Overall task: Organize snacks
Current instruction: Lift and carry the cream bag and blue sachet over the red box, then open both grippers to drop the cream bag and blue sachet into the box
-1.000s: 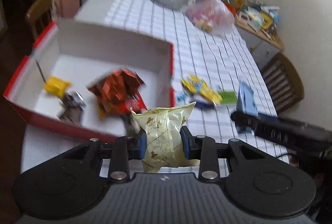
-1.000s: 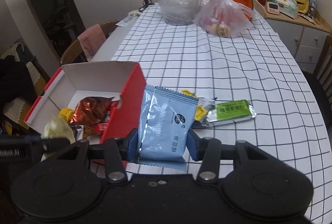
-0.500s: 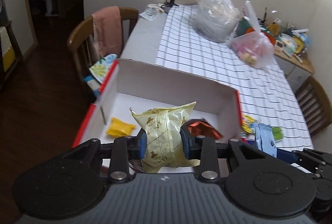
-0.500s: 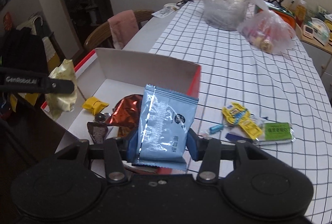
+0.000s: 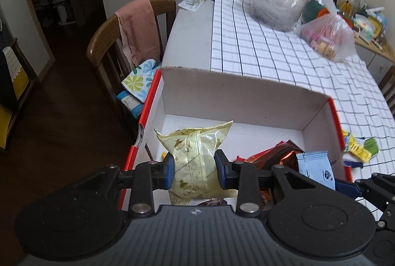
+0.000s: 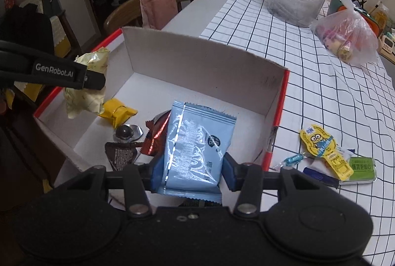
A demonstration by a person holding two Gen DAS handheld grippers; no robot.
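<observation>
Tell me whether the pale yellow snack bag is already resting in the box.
Not yet. The pale yellow snack bag hangs clamped in the left gripper above the box floor.

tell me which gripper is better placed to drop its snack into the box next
Right, marginally. The right gripper holds the blue packet over the middle of the box; the left gripper holds the pale yellow bag nearer the box's left edge.
</observation>
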